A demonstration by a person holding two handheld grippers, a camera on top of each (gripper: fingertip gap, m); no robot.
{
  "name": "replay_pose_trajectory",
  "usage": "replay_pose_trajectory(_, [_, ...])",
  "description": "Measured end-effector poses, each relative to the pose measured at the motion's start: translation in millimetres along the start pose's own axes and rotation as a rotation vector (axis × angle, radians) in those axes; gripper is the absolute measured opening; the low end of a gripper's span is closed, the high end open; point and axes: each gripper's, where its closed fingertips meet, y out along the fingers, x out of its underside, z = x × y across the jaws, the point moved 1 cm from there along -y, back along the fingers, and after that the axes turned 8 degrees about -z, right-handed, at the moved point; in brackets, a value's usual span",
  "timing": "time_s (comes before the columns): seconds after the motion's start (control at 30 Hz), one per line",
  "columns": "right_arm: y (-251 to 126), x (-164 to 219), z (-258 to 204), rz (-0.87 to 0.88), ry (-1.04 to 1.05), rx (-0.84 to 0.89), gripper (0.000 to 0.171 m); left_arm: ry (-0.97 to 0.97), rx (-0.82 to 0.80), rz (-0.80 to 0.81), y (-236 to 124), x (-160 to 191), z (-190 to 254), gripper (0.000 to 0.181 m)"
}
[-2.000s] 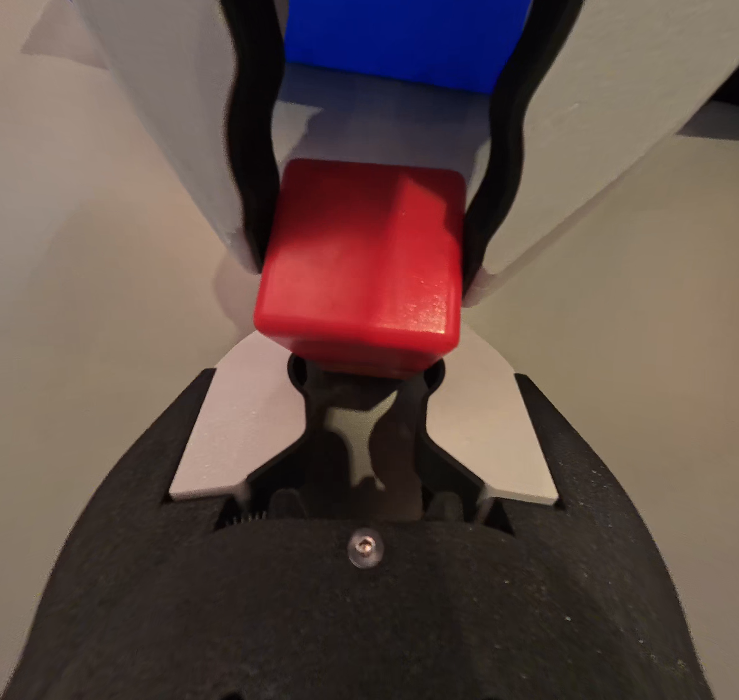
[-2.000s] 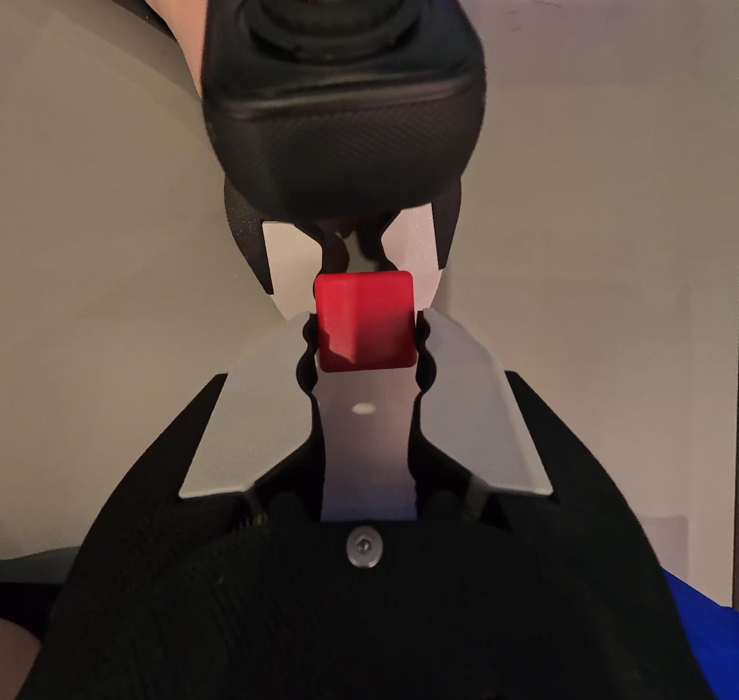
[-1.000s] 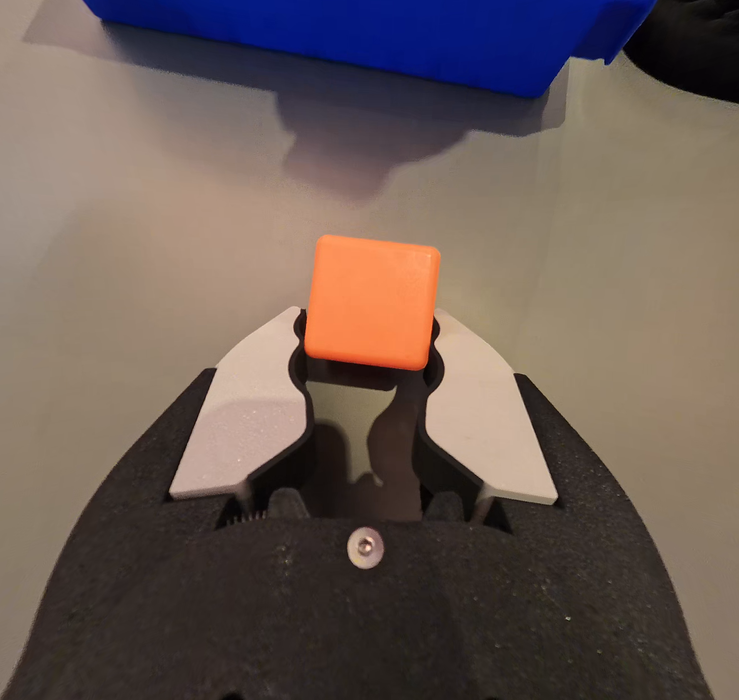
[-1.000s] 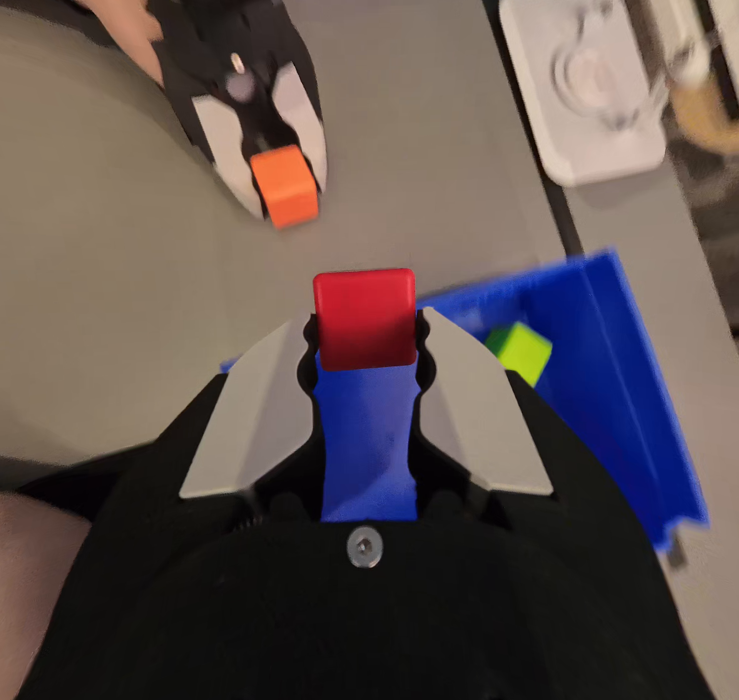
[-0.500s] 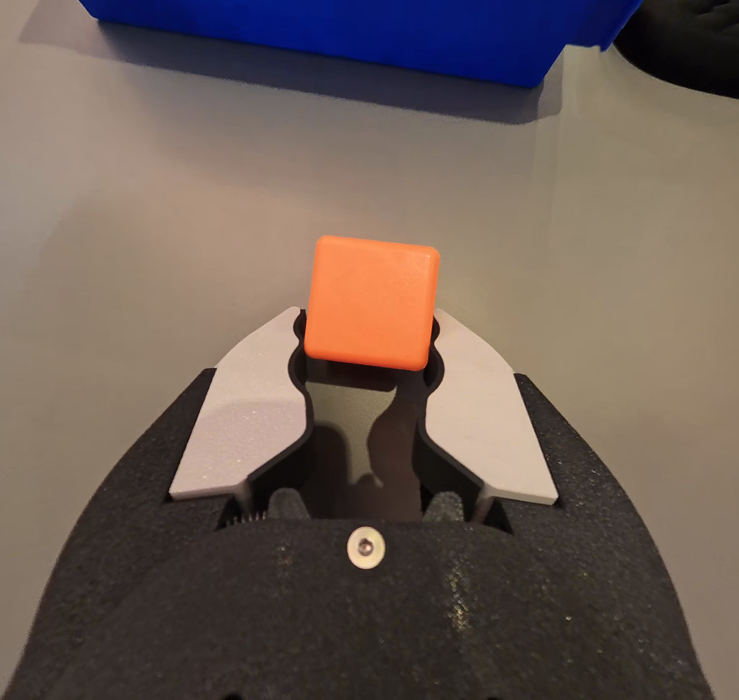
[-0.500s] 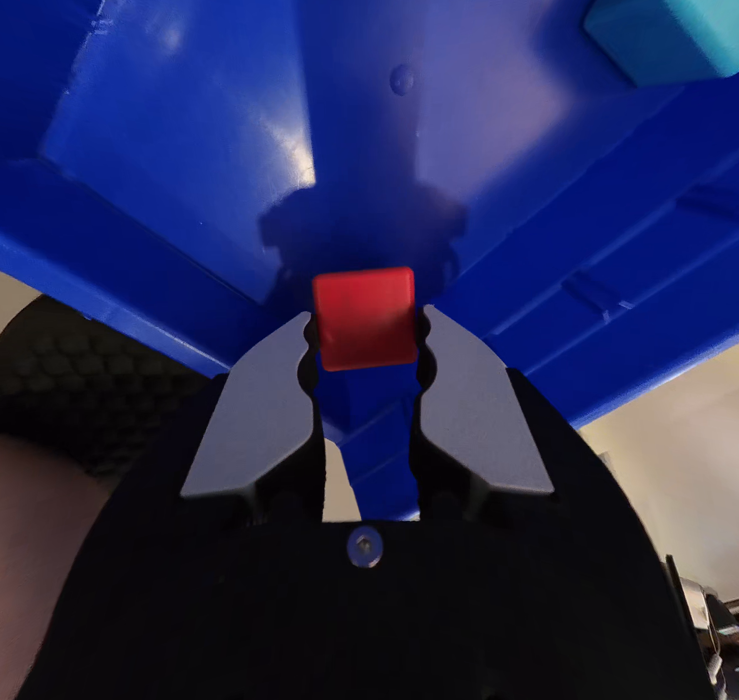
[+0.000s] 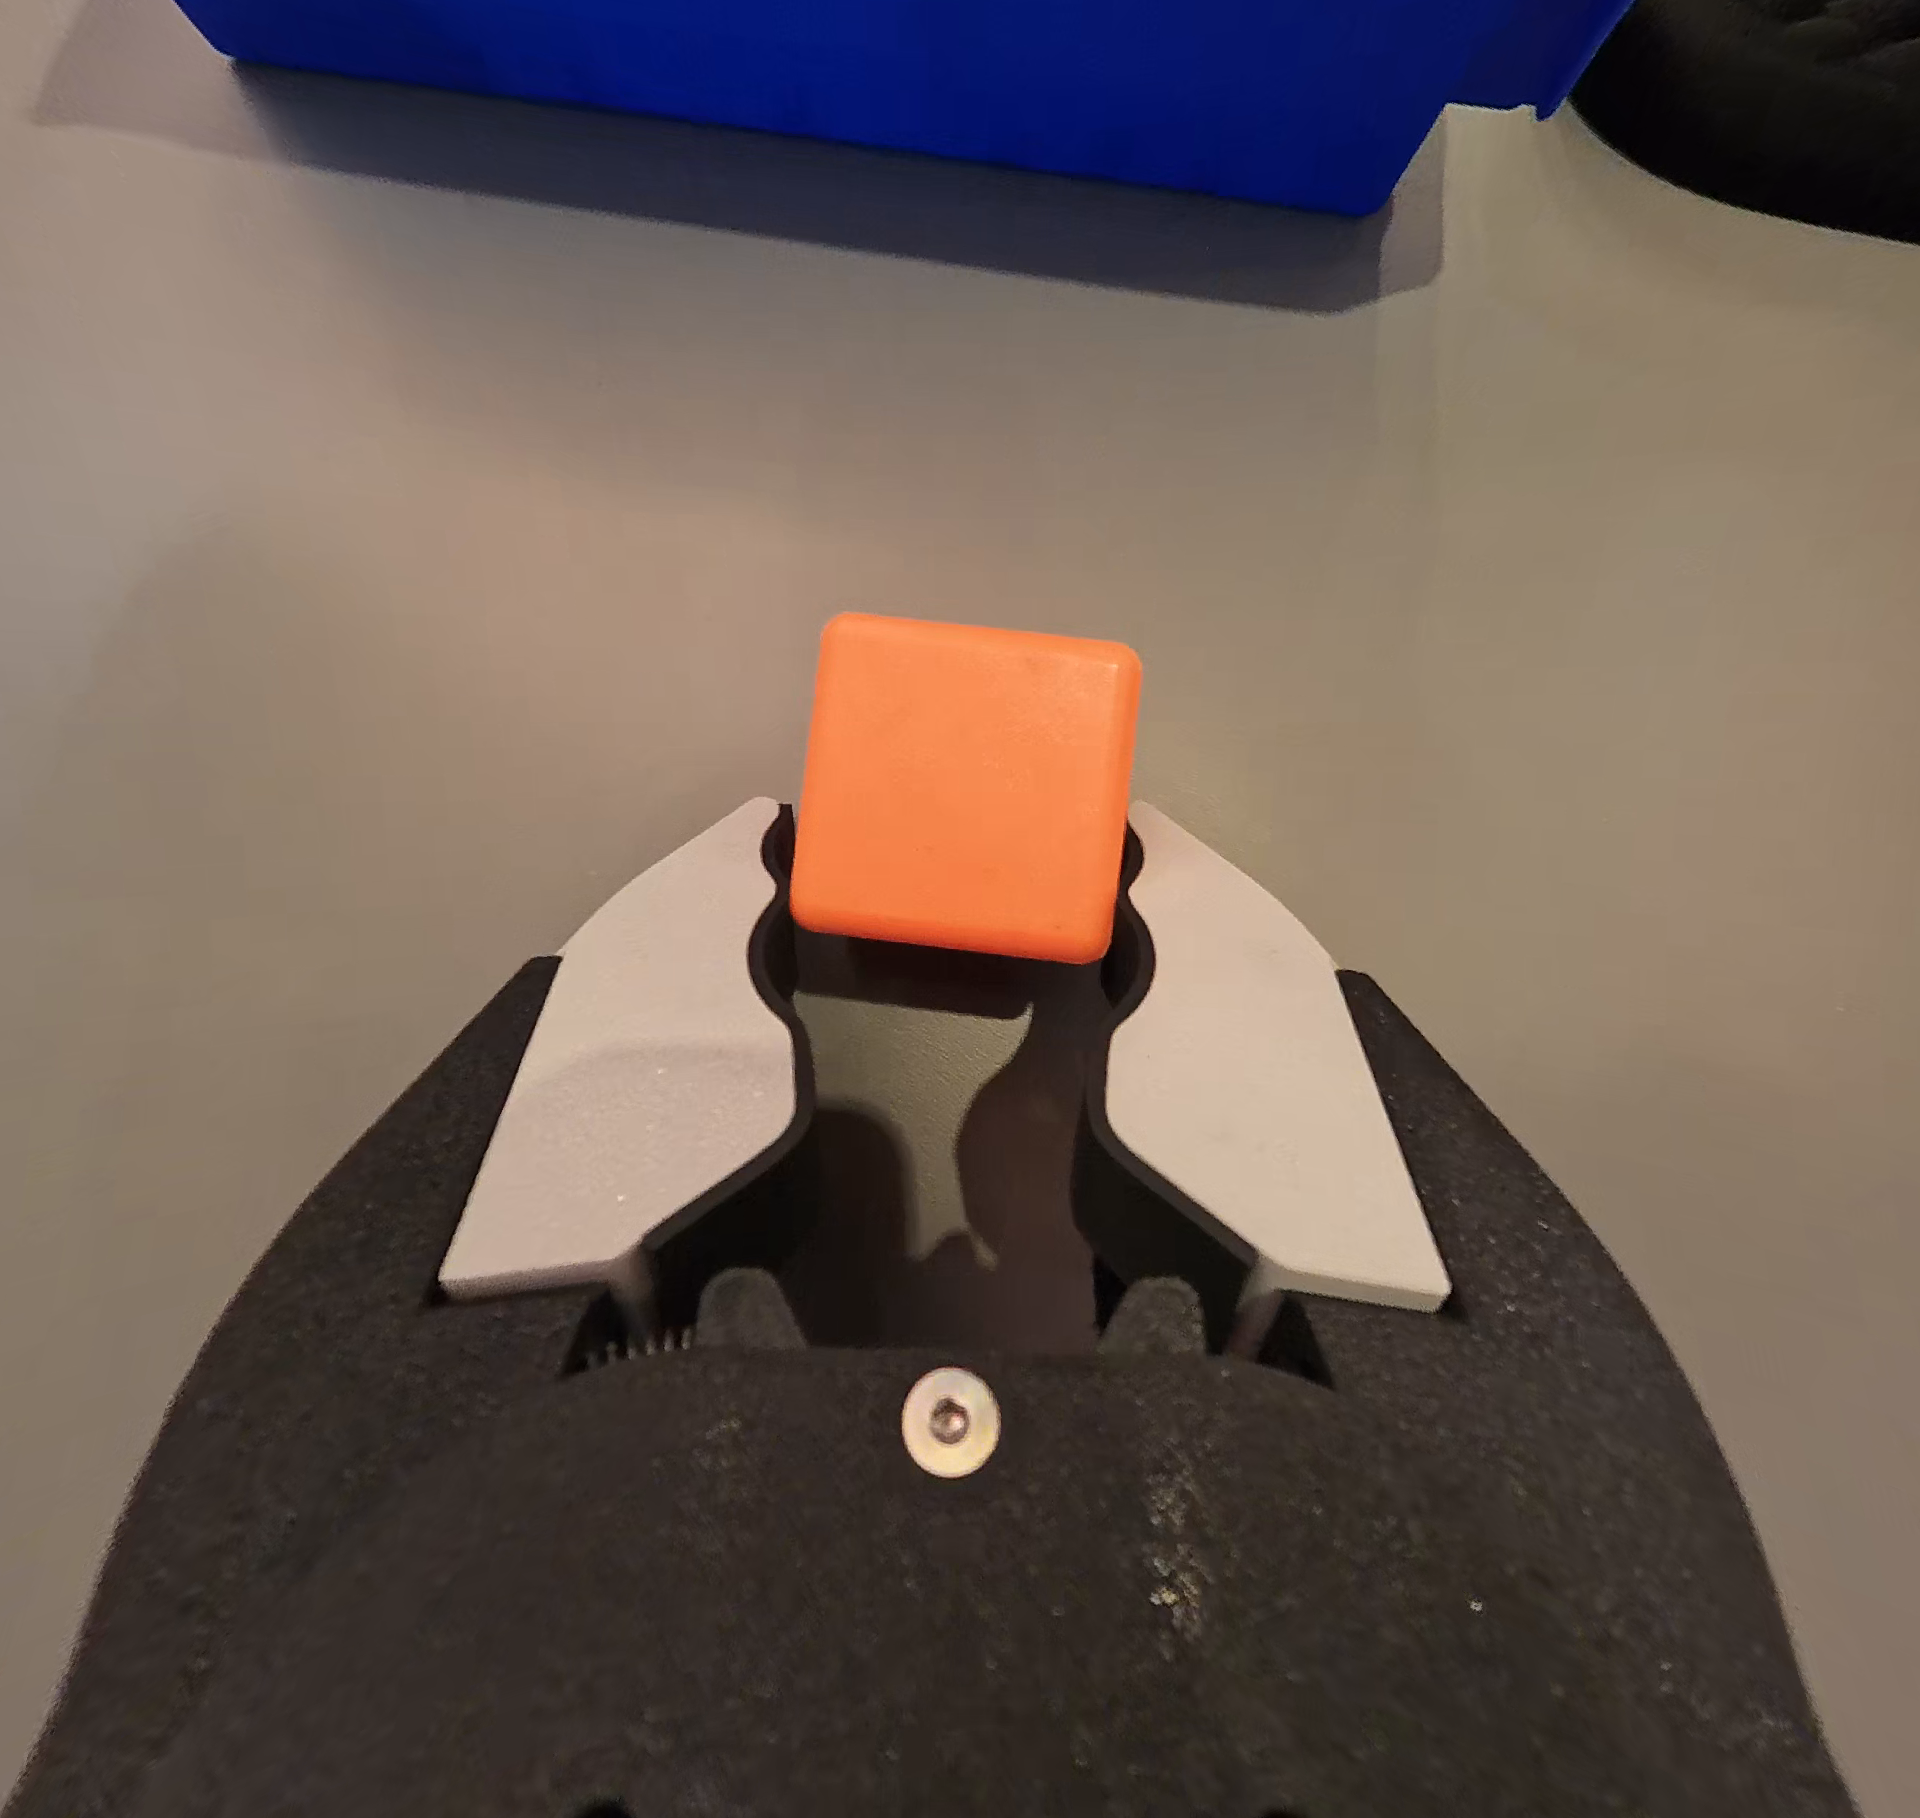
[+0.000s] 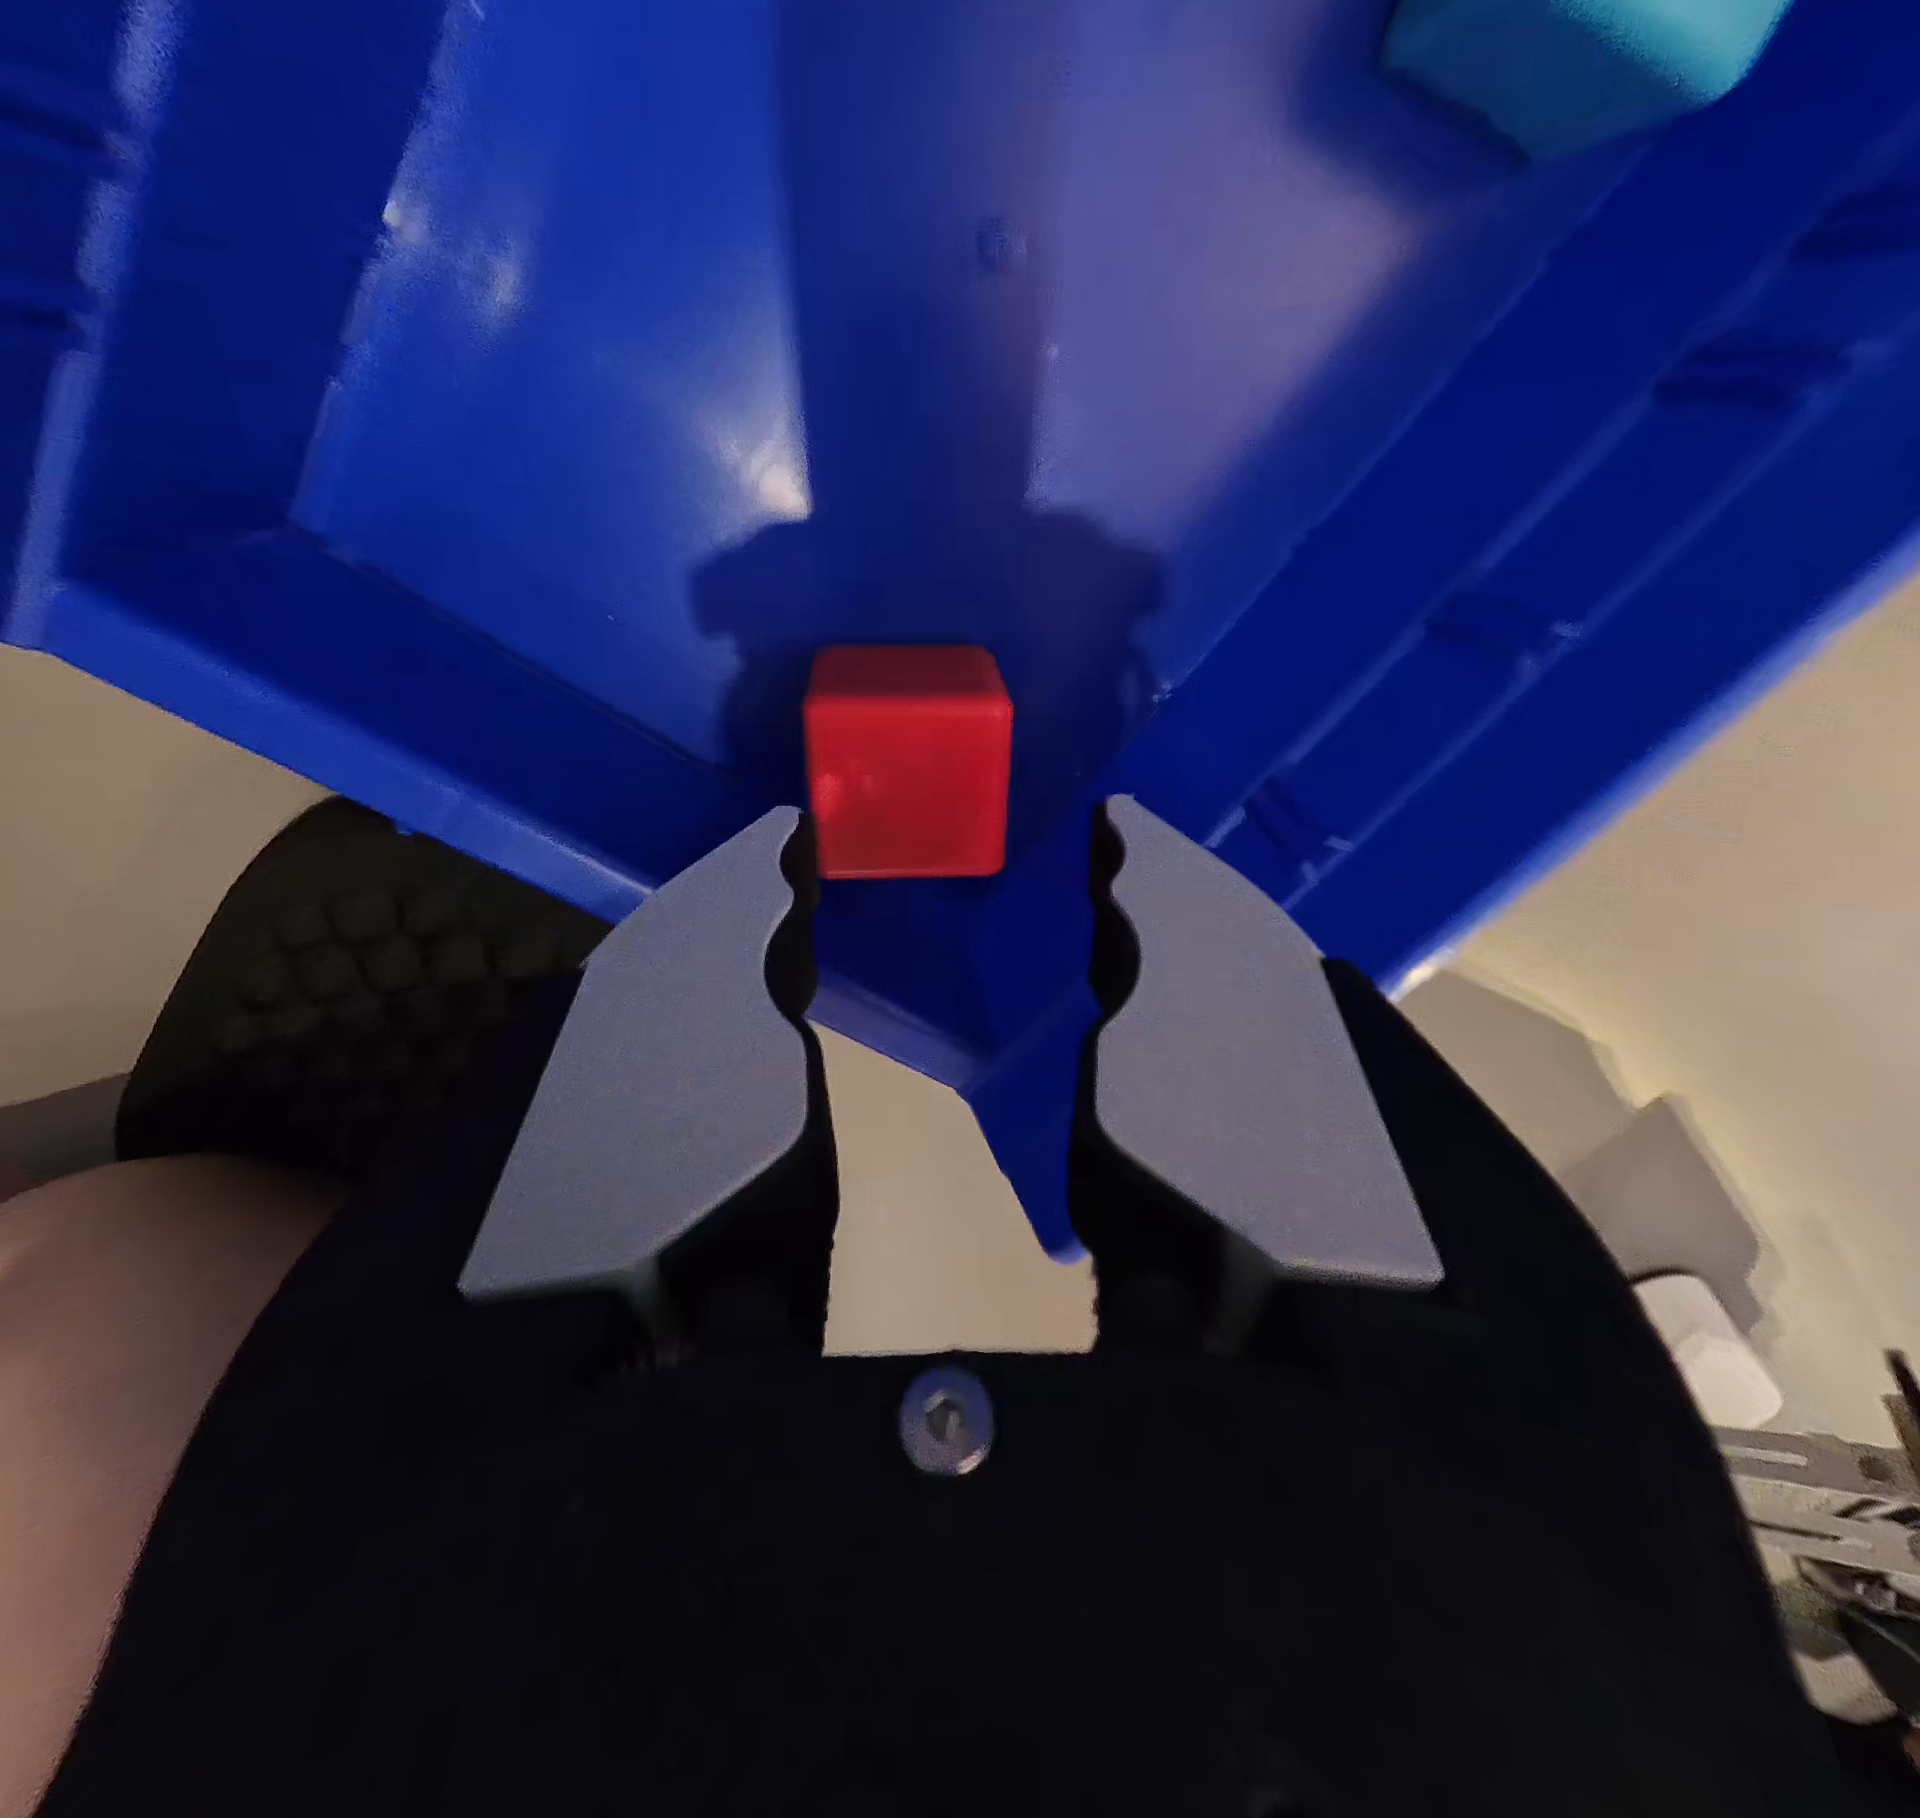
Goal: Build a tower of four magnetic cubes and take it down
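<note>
A blue bin [image 7: 831, 23] stands on a grey table [image 7: 416, 521].

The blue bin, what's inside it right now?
Inside the blue bin a red cube sits just beyond the open right gripper, and a teal cube lies at the far corner. The rest is out of frame.

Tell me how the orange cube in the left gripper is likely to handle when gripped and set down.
The orange cube looks rigid: the left gripper pinches it with no visible dent. Its flat faces suggest it will sit without rolling, though the rounded edges and smooth plastic could let it slip. It sits slightly twisted between the fingers, so it may land askew on the table.
</note>
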Motion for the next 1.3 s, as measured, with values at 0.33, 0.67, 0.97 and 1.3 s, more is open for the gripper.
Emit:
replay_pose_trajectory(0.33, [-83.1, -54.3, -45.0, 0.494, -0.348, 0.096, 0.052, 0.035, -0.017, -0.003, -20.2, -7.6, 5.5, 0.081])
replay_pose_trajectory(0.67, [-95.2, -136.0, -159.2, 0.669, -0.795, -0.084, 0.056, 0.073, -0.099, 0.021, -132.0, -21.4, -4.1, 0.082])
replay_pose_trajectory(0.97, [-28.5, -176.5, -221.0, 0.438, -0.953, -0.119, 0.061, 0.056, -0.267, 0.194, -247.6, -11.1, -22.1, 0.081])
replay_pose_trajectory(1.3, [-1.4, -183.0, -226.5, 0.319, -0.977, -0.074, 0.048, 0.042, -0.385, 0.308, -300.8, 2.8, -25.8, 0.072])
